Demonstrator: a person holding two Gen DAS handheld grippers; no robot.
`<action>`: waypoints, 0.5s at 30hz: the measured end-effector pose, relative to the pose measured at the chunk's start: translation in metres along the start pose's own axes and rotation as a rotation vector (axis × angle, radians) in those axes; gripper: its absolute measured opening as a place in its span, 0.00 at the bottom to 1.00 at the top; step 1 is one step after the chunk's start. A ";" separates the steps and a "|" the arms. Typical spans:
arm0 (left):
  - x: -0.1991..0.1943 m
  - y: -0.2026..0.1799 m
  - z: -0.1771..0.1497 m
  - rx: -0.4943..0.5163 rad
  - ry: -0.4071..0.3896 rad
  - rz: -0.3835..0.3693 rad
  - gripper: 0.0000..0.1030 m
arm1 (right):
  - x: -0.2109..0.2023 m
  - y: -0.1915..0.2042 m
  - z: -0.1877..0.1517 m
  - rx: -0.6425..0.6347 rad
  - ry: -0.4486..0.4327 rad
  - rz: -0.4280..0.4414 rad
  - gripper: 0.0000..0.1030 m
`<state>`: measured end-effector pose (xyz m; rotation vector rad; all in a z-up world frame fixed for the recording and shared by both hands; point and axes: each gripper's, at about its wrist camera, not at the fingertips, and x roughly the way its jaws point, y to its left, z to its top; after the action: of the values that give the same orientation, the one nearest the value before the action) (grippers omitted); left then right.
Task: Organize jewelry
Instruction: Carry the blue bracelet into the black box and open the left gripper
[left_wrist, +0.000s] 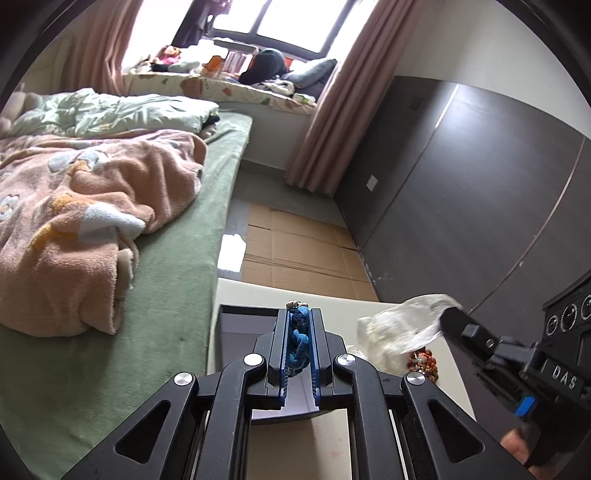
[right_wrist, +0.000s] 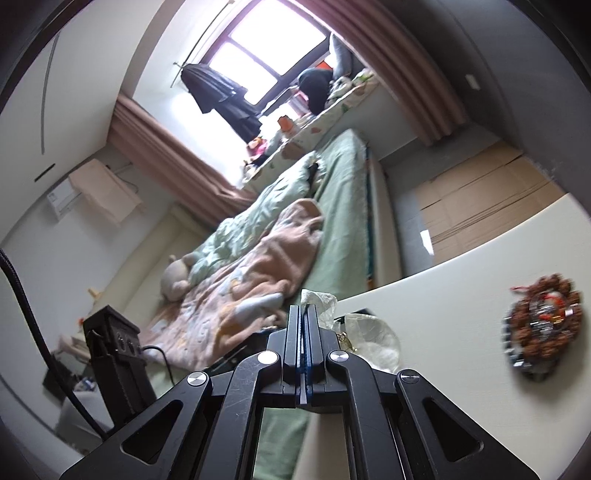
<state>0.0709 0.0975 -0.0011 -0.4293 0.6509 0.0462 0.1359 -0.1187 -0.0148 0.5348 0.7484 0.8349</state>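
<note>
My left gripper (left_wrist: 300, 314) is shut on a blue braided bracelet (left_wrist: 298, 338) and holds it over a dark open box (left_wrist: 243, 325) on the cream table (left_wrist: 295, 443). My right gripper (right_wrist: 303, 310) is shut on a clear plastic bag (right_wrist: 319, 301); in the left wrist view the bag (left_wrist: 402, 326) hangs lifted at the right from the right gripper (left_wrist: 448, 319). A brown beaded bracelet with red and silver charms (right_wrist: 543, 328) lies on the table; it shows partly behind the bag in the left wrist view (left_wrist: 423, 363).
A bed with green sheet (left_wrist: 177, 273) and pink blanket (left_wrist: 81, 221) borders the table's left edge. Flattened cardboard (left_wrist: 299, 251) covers the floor beyond. A dark wardrobe (left_wrist: 480, 184) stands at the right. Another crumpled clear bag (right_wrist: 373, 343) lies by the box.
</note>
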 end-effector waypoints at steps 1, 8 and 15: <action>-0.001 0.001 0.000 -0.003 0.000 0.002 0.10 | 0.007 0.002 -0.002 0.004 0.010 0.015 0.03; 0.006 0.006 -0.001 -0.011 0.023 0.012 0.09 | 0.055 -0.012 -0.019 0.089 0.160 -0.043 0.60; 0.017 -0.004 -0.005 -0.001 0.069 -0.029 0.09 | 0.031 -0.027 -0.015 0.087 0.118 -0.122 0.60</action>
<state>0.0822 0.0905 -0.0137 -0.4426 0.7127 0.0045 0.1509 -0.1073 -0.0543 0.5156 0.9202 0.7278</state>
